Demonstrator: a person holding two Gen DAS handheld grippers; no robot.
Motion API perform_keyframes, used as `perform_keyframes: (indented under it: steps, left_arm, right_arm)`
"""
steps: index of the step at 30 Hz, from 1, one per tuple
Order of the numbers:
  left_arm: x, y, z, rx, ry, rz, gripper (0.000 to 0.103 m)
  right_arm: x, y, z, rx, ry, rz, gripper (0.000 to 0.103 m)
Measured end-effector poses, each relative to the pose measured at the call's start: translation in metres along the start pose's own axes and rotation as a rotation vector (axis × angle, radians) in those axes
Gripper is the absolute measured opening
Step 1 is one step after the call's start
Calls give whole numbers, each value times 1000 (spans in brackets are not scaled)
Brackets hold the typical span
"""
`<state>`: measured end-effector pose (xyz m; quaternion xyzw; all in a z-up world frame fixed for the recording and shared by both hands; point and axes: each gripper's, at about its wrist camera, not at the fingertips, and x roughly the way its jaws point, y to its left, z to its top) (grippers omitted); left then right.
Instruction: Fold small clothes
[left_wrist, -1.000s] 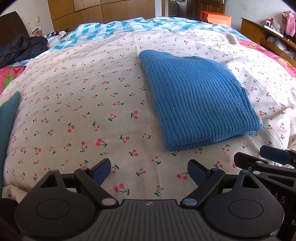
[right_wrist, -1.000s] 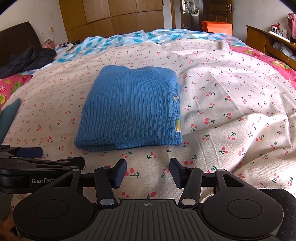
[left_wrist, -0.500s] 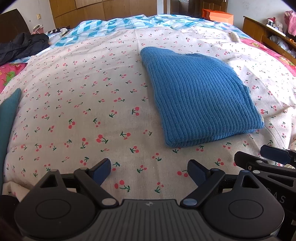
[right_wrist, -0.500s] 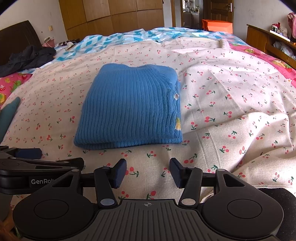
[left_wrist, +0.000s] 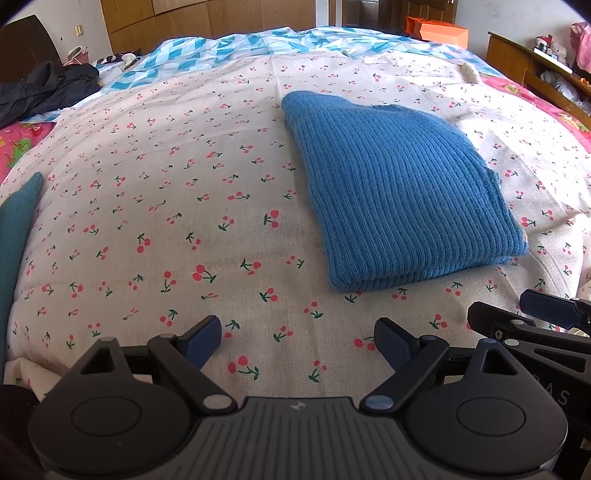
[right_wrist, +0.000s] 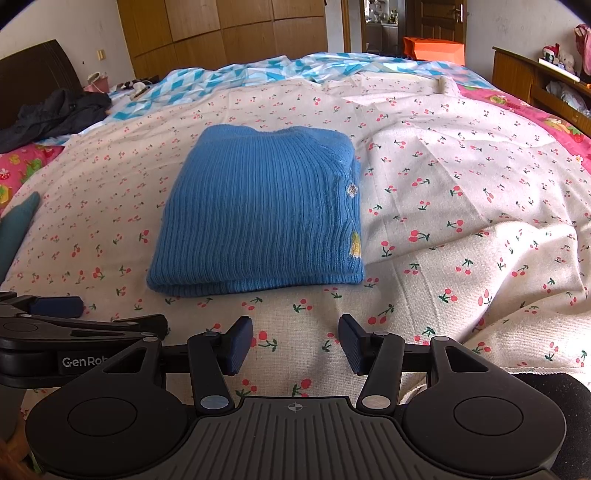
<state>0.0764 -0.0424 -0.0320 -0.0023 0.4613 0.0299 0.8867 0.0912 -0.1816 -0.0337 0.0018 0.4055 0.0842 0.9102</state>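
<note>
A blue ribbed knit sweater (left_wrist: 399, 192) lies folded into a neat rectangle on the cherry-print bedspread (left_wrist: 166, 206); it also shows in the right wrist view (right_wrist: 258, 214), with small flower patches on its right edge. My left gripper (left_wrist: 299, 343) is open and empty, above the bedspread, near and to the left of the sweater's front edge. My right gripper (right_wrist: 295, 343) is open and empty, just in front of the sweater's near edge. Neither touches the sweater. The right gripper's side (left_wrist: 546, 317) shows in the left wrist view.
A teal cloth (left_wrist: 14, 236) lies at the bed's left edge. A dark jacket (right_wrist: 55, 114) sits at the far left. A blue-white checked sheet (right_wrist: 229, 81) lies at the back. A wooden cabinet (right_wrist: 535, 77) stands on the right. An orange box (right_wrist: 432, 48) is behind.
Both grippers stay open and empty. The left wrist view has tilted slightly, so the sweater sits a little lower in frame. The sweater has not moved.
</note>
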Motion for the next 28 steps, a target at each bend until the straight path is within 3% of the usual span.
perform_keyframes:
  steps: [28]
  left_arm:
    - [0, 0, -1, -3, 3, -5, 94]
  right_arm:
    - [0, 0, 1, 0, 1, 0, 51]
